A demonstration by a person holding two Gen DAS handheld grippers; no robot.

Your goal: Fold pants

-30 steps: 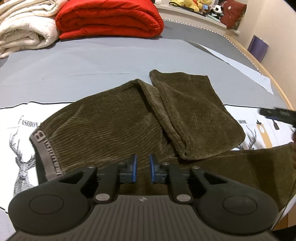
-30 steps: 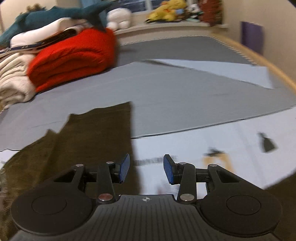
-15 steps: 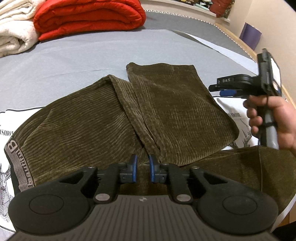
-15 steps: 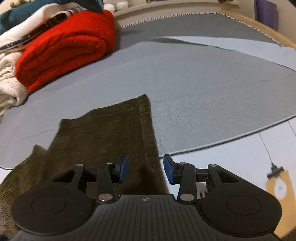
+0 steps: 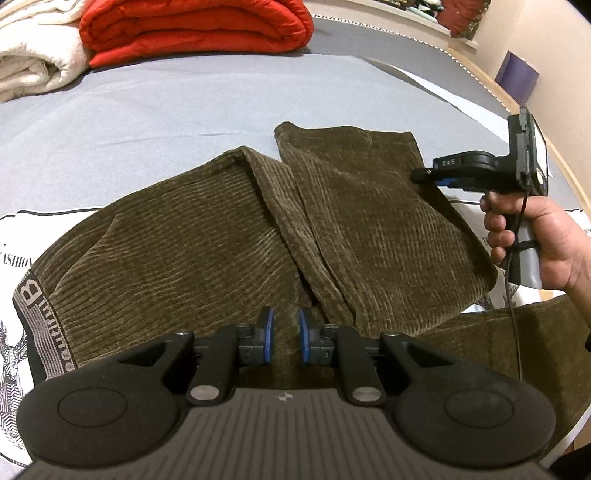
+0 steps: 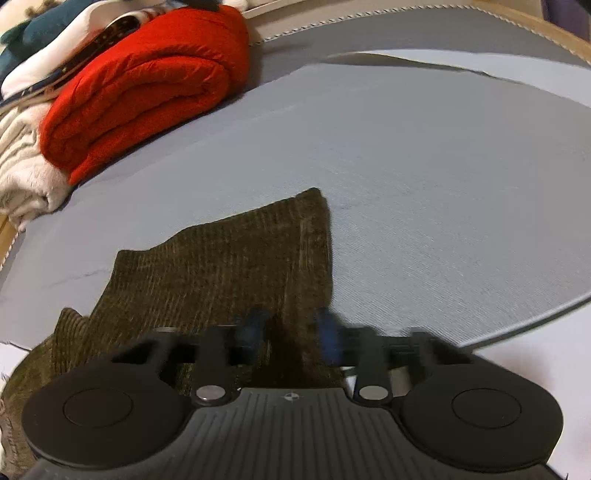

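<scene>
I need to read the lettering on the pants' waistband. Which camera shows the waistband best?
The left wrist view. The grey waistband with its printed letters lies in plain sight at the left edge of the olive pants. The right wrist view shows only a folded leg end, no waistband.

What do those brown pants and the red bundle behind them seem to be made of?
The pants look like olive-brown corduroy: soft, matte, with fine raised ribs running across the cloth, plus a woven grey lettered waistband. The red blanket looks like a puffy quilted fabric with a slight sheen, probably synthetic, rolled into thick, rounded folds.
</scene>
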